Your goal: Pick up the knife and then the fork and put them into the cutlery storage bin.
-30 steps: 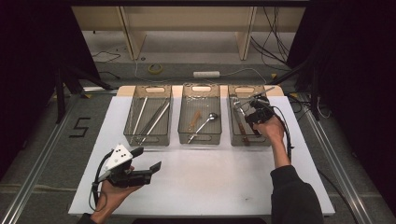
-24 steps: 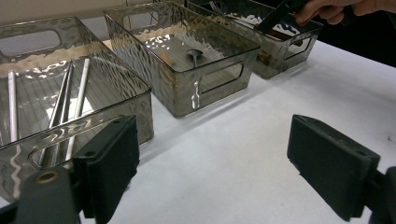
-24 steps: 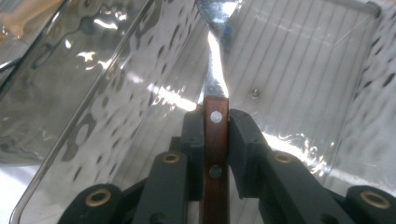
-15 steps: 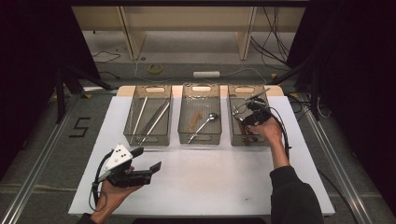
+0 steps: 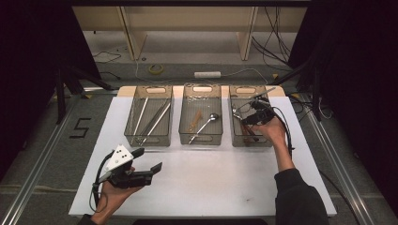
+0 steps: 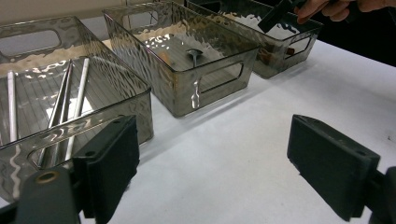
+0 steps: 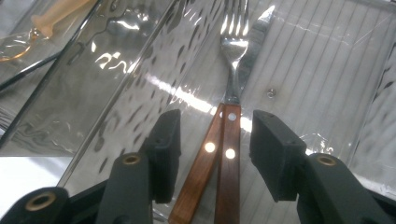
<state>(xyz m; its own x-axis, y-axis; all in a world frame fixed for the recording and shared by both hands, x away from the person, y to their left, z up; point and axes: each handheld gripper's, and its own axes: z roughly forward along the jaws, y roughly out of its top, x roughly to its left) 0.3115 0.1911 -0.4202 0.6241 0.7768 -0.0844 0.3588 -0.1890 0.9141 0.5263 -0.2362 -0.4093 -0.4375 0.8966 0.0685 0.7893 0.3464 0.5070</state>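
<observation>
My right gripper (image 5: 251,115) hangs over the right clear bin (image 5: 252,142), pointing down into it. Its jaws have just been opening and now stand apart. Between them, lying on the bin floor, are the wooden handles of a fork (image 7: 235,44) and a knife (image 7: 261,23), with a gap on each side, so the pads do not press on them. My left gripper (image 5: 151,159) is held low over the white table near its front left, open with nothing between its jaws (image 6: 233,172).
The left bin (image 5: 148,140) holds long metal rods (image 5: 155,119). The middle bin (image 5: 201,139) holds a spoon (image 5: 206,123) and a small orange piece. The white table top (image 5: 211,178) lies in front of the bins; dark floor and cables surround it.
The right gripper's jaws over the right bin stand a little wider than before. Neither hand has shifted, and the left gripper looks the same.
</observation>
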